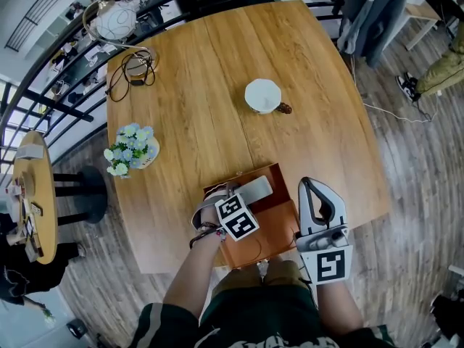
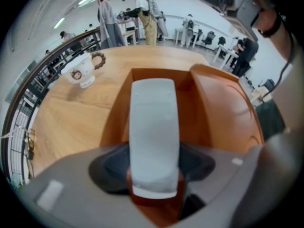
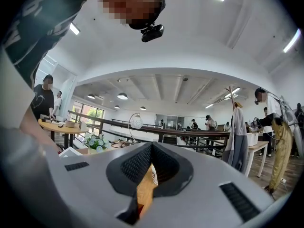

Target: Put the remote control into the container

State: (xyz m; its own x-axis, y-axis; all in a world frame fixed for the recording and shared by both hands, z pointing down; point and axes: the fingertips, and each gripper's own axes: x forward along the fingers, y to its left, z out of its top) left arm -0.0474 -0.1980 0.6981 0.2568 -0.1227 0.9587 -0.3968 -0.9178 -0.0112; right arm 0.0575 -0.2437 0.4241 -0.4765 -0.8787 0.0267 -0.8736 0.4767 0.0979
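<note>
Left gripper [image 2: 154, 167] clamps the remote control [image 2: 154, 122] over the container [image 2: 218, 103]; I'd lower it flat inside before letting go. Right gripper [image 3: 151, 148] is closed and holds nothing.

Matt plastic remote control [image 2: 154, 132], wooden table [image 1: 217, 71]

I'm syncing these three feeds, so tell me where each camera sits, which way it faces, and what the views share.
Head view: on the person's head, steeply down at the table; forearms, left gripper and right gripper show.
Left gripper view: along its jaws, shut on the remote control, over the container.
Right gripper view: past its shut jaws, across the room; person's torso overhead.
Shared: cup in head and left views.
</note>
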